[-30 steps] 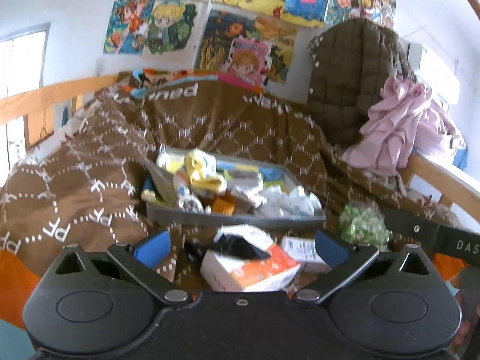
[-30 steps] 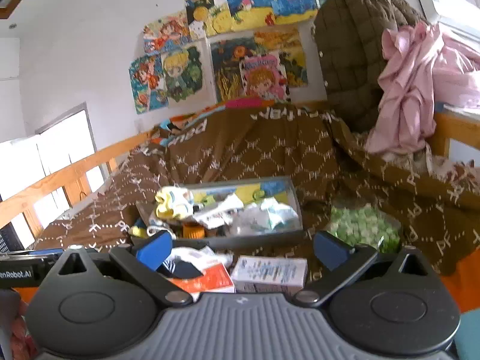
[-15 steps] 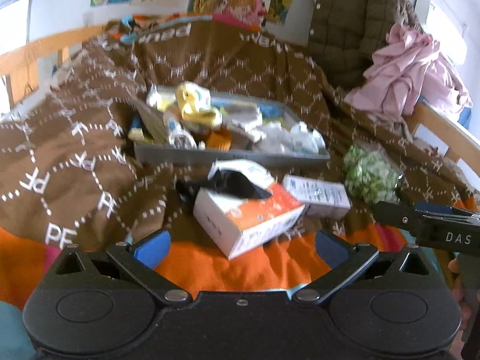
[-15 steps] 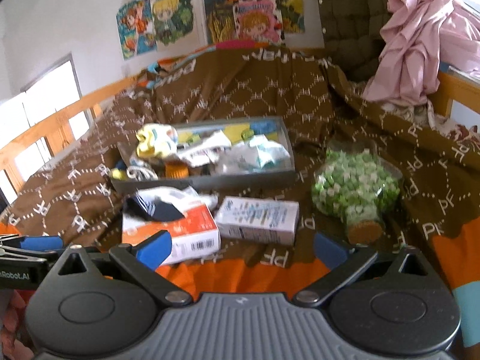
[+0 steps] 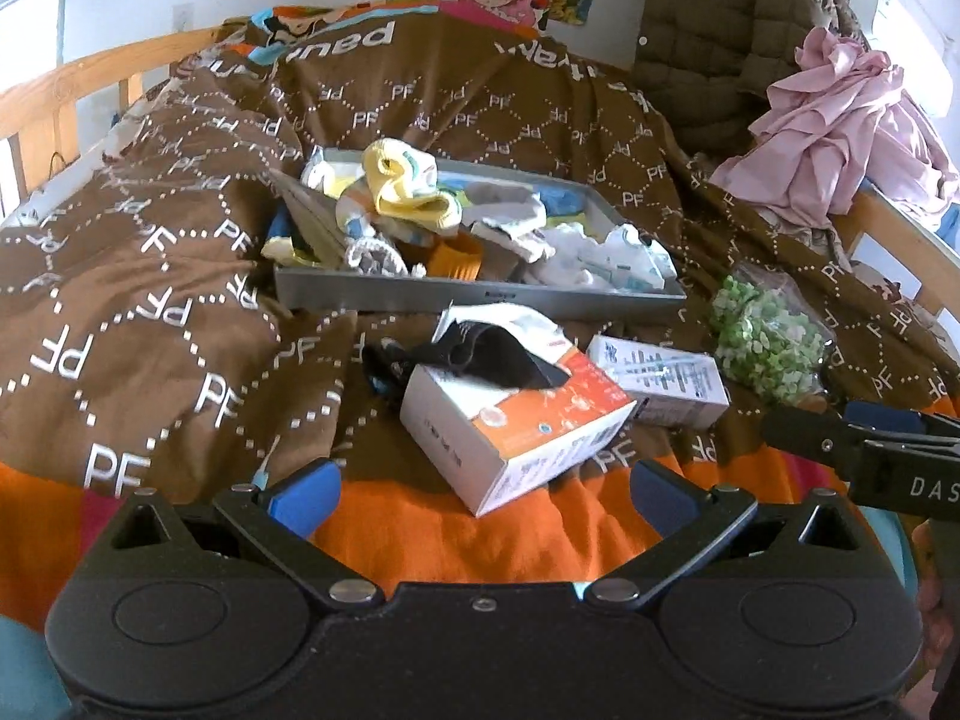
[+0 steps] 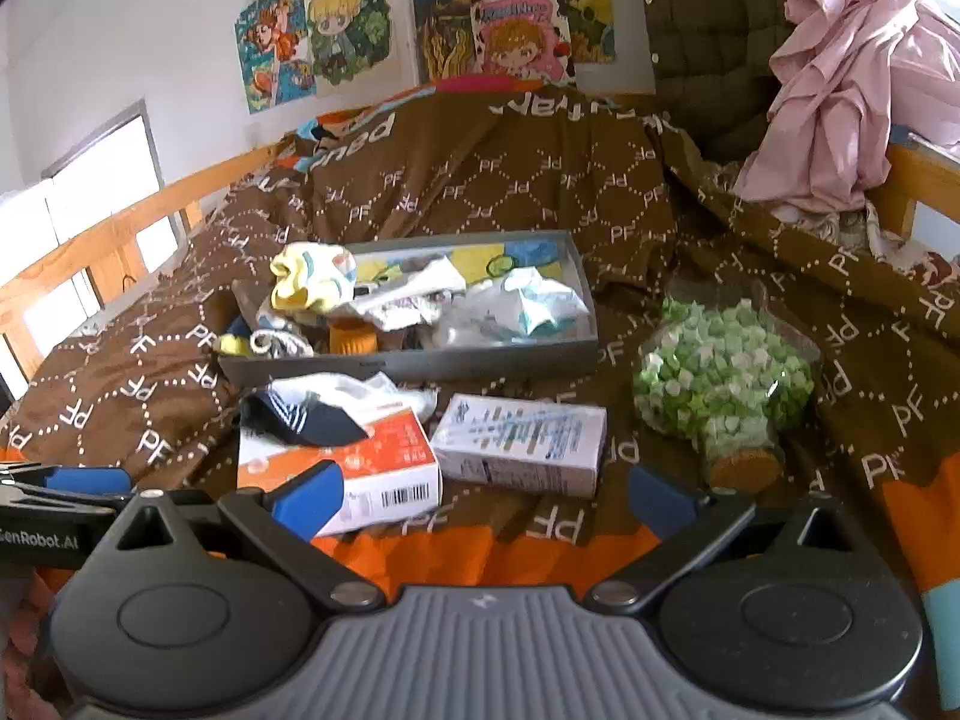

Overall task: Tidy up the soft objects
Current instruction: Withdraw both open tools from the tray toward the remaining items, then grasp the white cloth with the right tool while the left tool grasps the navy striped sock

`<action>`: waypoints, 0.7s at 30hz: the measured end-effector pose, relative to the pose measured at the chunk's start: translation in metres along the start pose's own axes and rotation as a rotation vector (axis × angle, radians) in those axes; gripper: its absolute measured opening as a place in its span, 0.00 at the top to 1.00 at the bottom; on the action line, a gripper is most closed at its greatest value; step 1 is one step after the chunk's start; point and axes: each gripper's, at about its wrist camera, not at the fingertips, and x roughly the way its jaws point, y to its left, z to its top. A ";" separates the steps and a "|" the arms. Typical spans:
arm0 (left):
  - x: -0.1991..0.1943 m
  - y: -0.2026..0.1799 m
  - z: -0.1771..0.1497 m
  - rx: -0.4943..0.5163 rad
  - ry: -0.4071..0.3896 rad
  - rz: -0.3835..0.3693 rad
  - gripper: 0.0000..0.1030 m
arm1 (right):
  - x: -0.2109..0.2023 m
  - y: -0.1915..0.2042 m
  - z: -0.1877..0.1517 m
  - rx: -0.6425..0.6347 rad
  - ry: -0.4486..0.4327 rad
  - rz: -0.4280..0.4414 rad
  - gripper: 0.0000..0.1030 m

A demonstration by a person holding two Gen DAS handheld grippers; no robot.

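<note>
White wall point(image 6: 120, 30) carried cartoon posters point(image 6: 420, 18) beyond the fingers; wooden bed rail point(image 6: 120, 222) and bright window point(image 6: 96, 180) sat left; daylight.

You're in a home bedroom: wooden bed rail point(image 6: 120, 228) at left, brown quilt point(image 6: 480, 192) mid-frame, cartoon posters point(image 6: 420, 30) up top, pink garment point(image 6: 840, 90) upper right.

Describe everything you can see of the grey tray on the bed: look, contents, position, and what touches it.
The grey tray is long, shallow and rectangular, with plain matte walls that look like plastic or metal. It sits level on the brown patterned blanket, heaped with crumpled soft items: a yellow sock bundle, white cloths, an orange piece. The orange-and-white box lies just in front; neither tool touches it.
</note>
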 end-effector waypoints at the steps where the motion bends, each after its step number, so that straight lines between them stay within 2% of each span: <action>1: 0.001 0.000 0.001 0.005 -0.005 -0.001 0.01 | 0.000 0.000 0.001 -0.001 -0.007 0.001 0.00; 7: 0.004 -0.002 0.011 0.046 -0.031 -0.010 0.01 | 0.005 0.003 0.006 -0.025 -0.058 0.000 0.00; 16: 0.016 -0.008 0.028 0.278 -0.054 -0.042 0.01 | 0.025 0.007 0.011 -0.083 -0.123 -0.012 0.00; 21: 0.028 -0.004 0.032 0.321 -0.048 -0.071 0.01 | 0.041 0.008 0.015 -0.105 -0.132 -0.008 0.00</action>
